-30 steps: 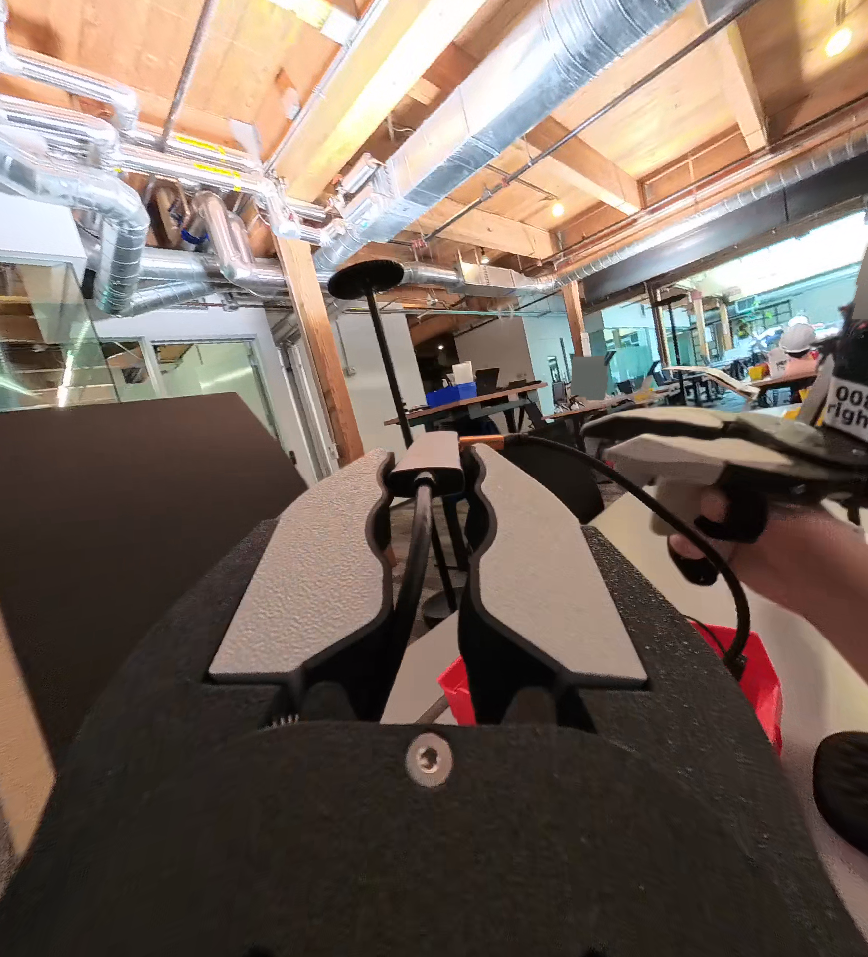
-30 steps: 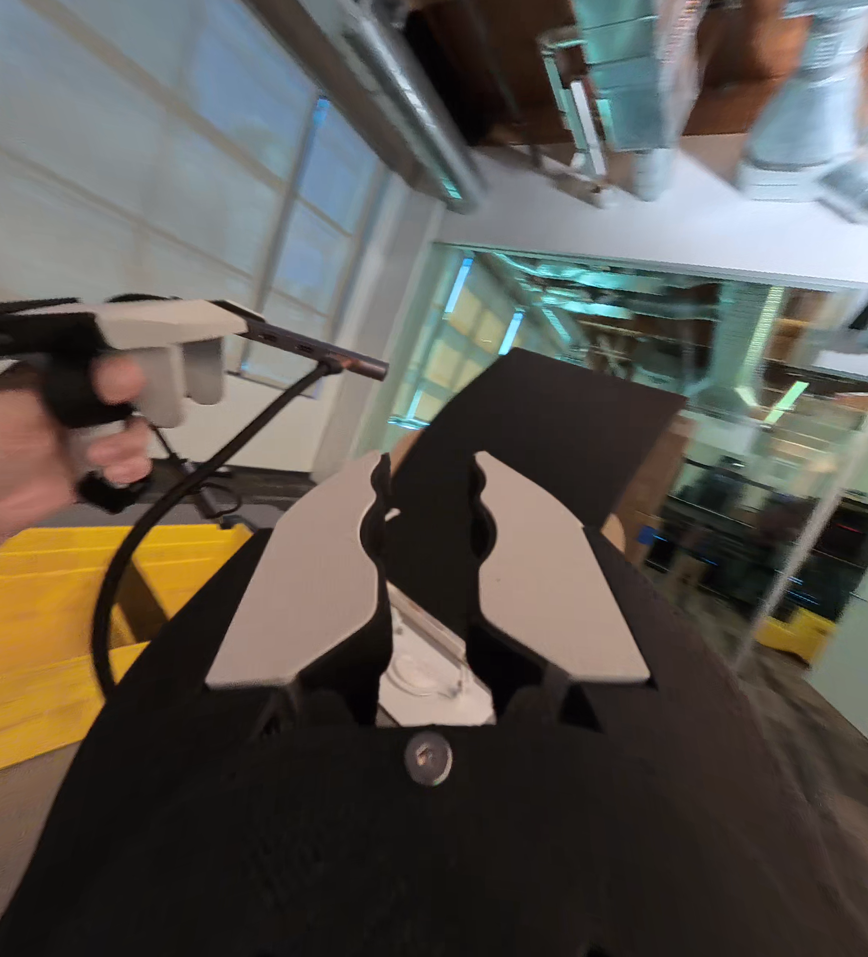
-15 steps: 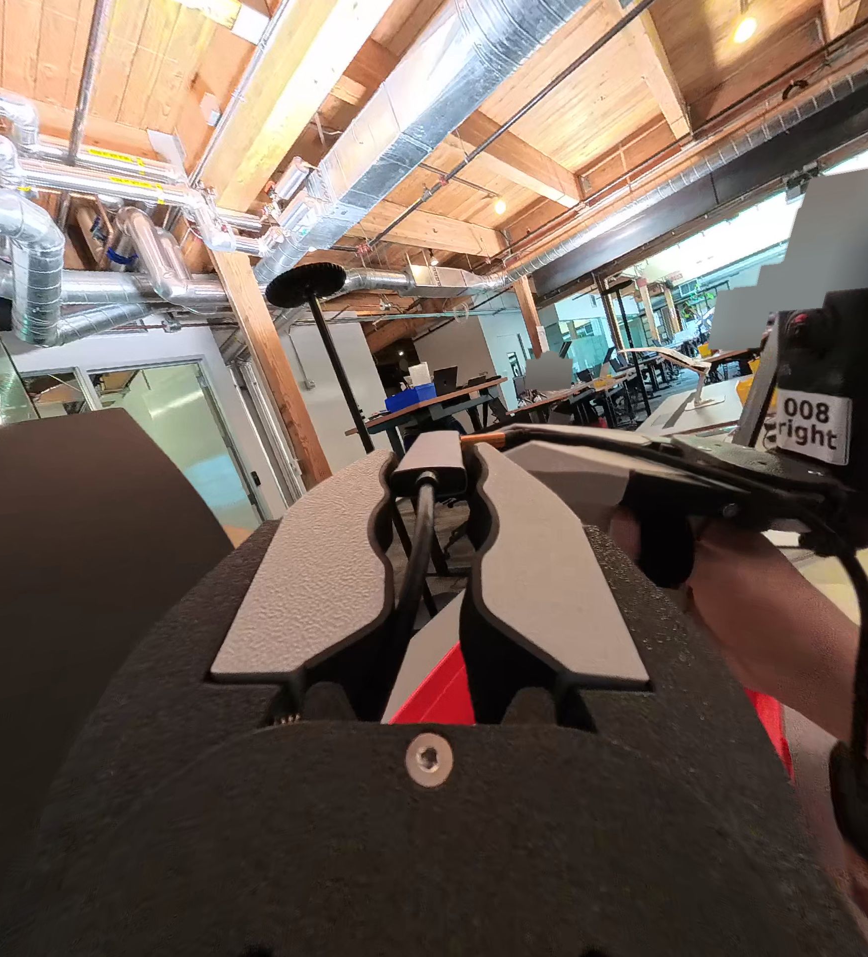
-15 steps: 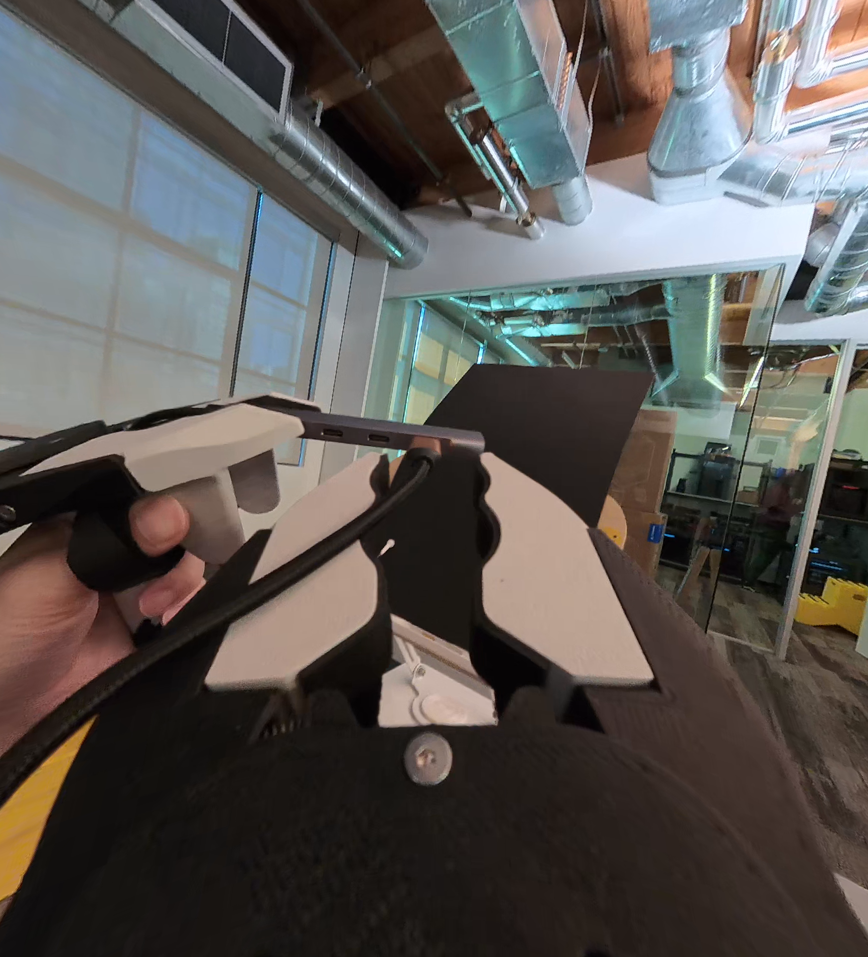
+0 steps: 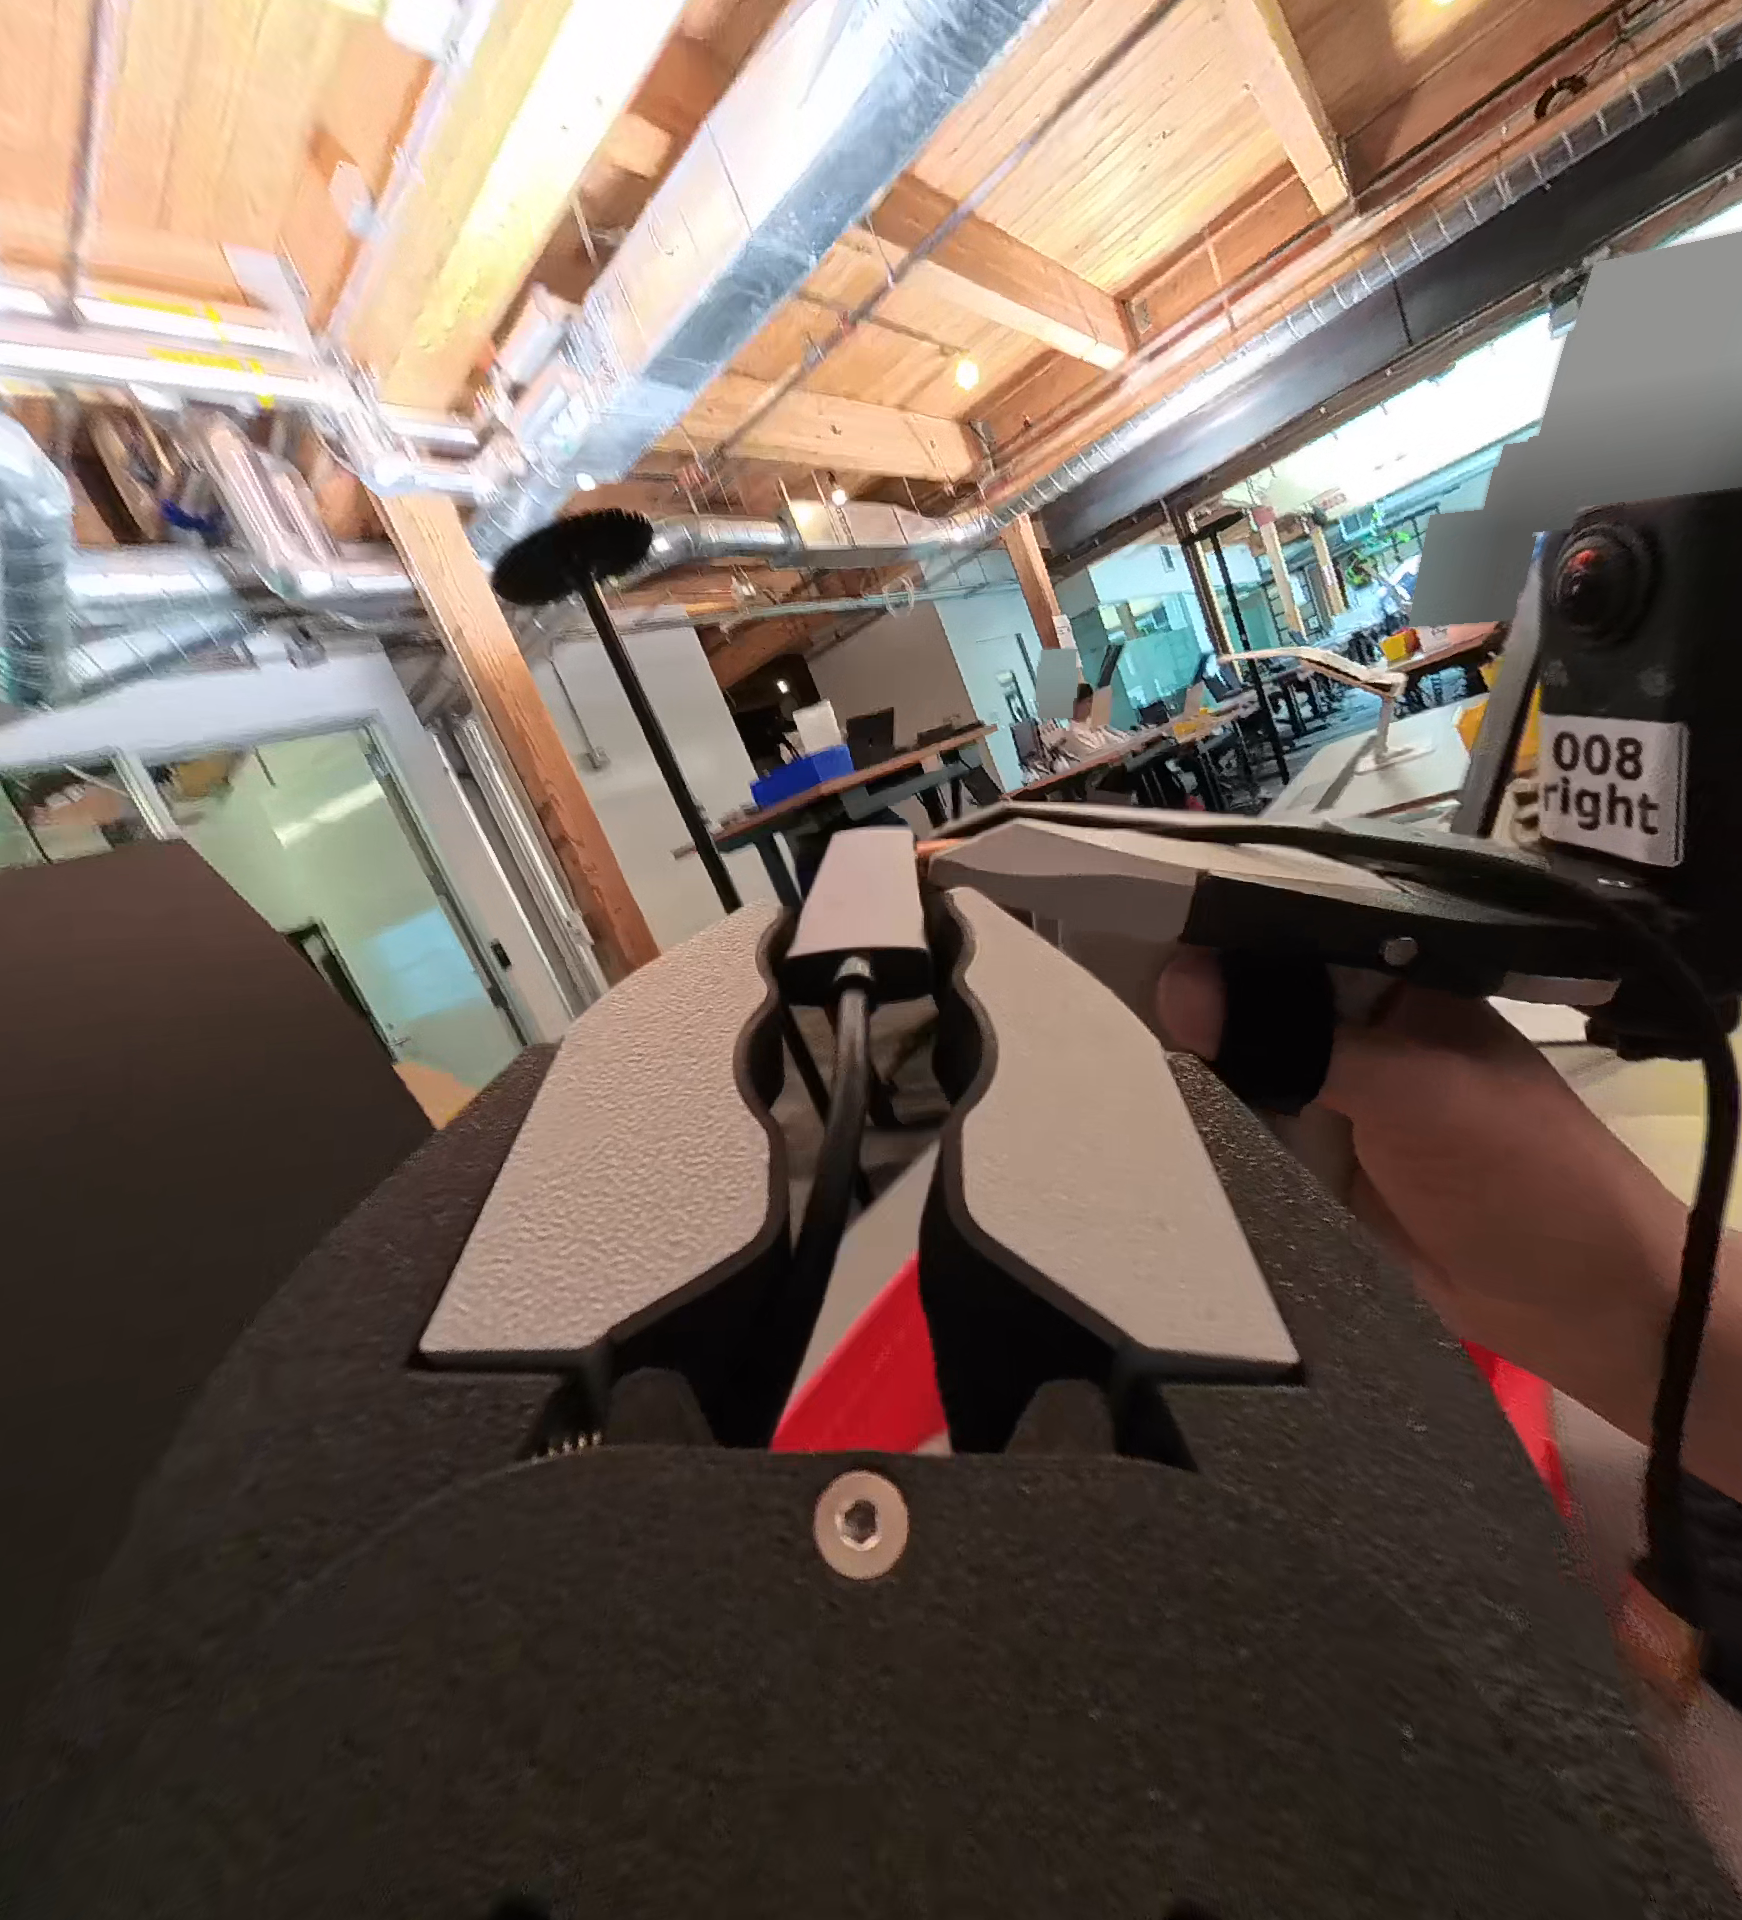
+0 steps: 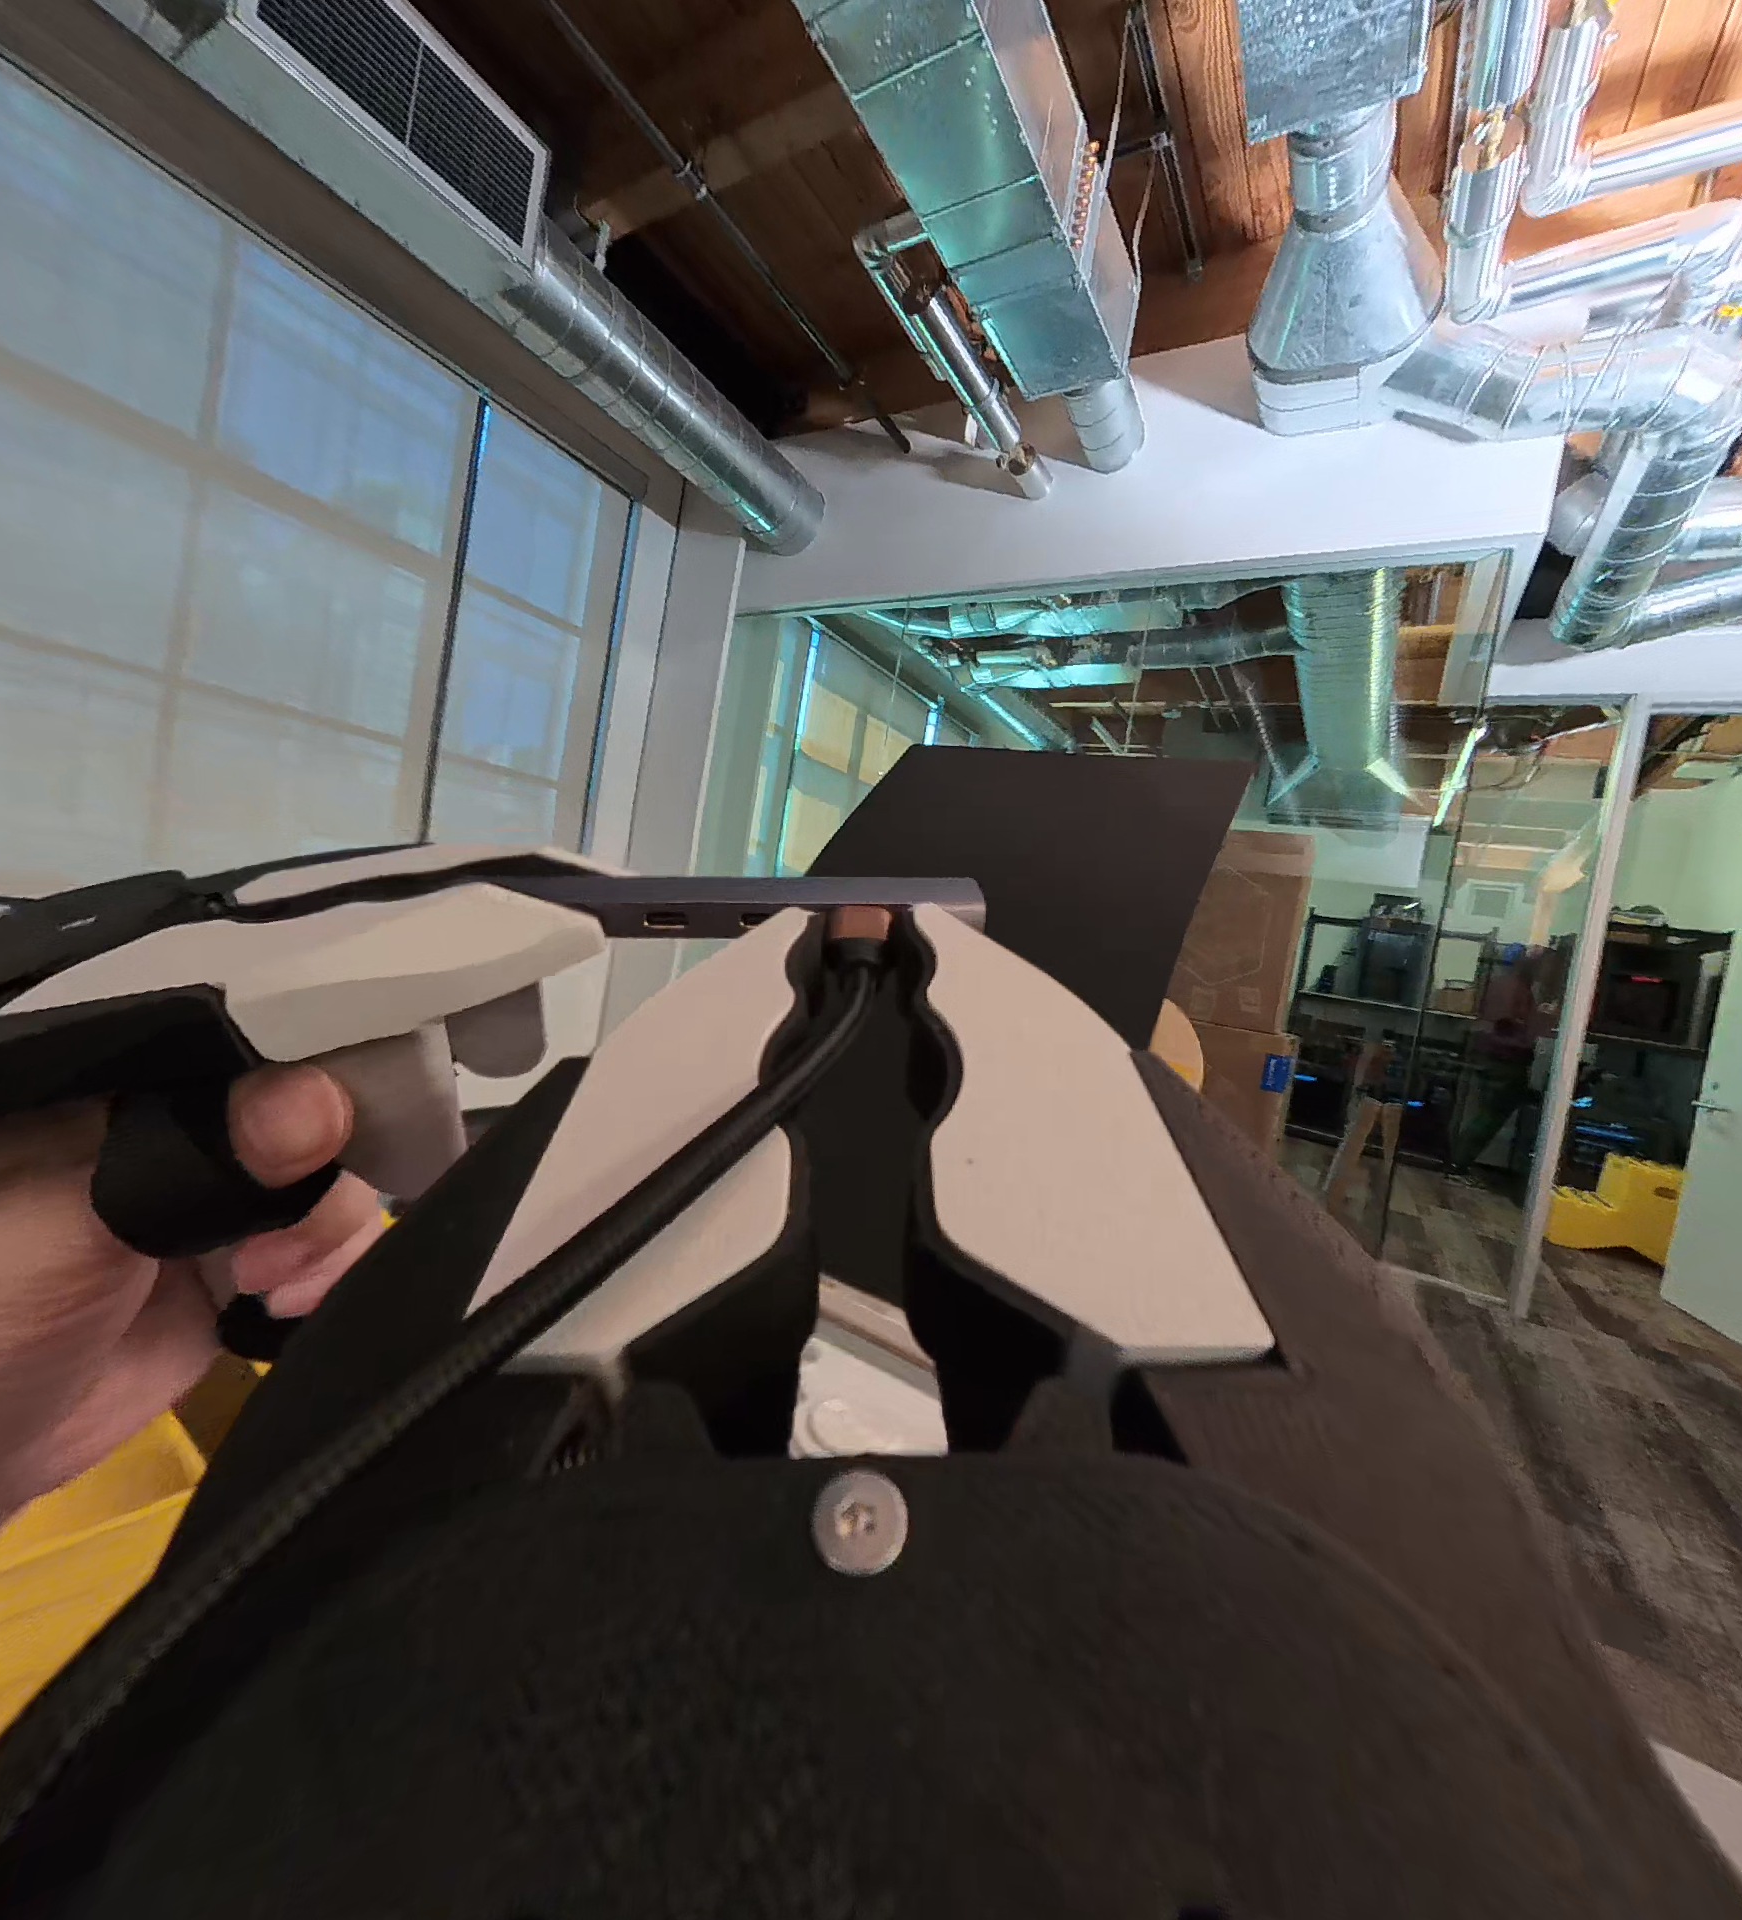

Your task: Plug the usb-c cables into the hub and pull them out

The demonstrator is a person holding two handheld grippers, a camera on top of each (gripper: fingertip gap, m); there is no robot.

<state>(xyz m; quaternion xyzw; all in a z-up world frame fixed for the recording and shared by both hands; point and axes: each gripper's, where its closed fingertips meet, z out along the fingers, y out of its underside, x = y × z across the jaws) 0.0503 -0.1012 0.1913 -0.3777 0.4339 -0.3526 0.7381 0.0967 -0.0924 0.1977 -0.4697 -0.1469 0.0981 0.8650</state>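
My left gripper [image 5: 854, 940] is shut on a slim grey hub [image 5: 859, 883], held up in the air; the hub's own black cable [image 5: 836, 1122] runs back between the fingers. My right gripper [image 6: 856, 930] is shut on a copper-coloured usb-c plug [image 6: 854, 923] whose black braided cable [image 6: 576, 1268] trails down to the left. The plug's tip meets the hub's [image 6: 805, 896] long edge, next to two free ports [image 6: 665, 920]. How deep it sits is hidden. In the left wrist view the right gripper [image 5: 950, 844] comes in from the right, touching the hub's side.
A red bin [image 5: 851, 1382] lies below the left gripper on a pale table. A black panel [image 5: 119, 1143] stands at the left and also shows in the right wrist view [image 6: 1043, 862]. A black pole stand [image 5: 638, 707] is behind. A yellow object [image 6: 36, 1558] lies low left. The tips of one gripper are about 5 cm away from the tips of the other.
The right gripper has brought the plug in from the right until it meets the hub's edge. The left gripper has kept its hold on the hub and tilted slightly.
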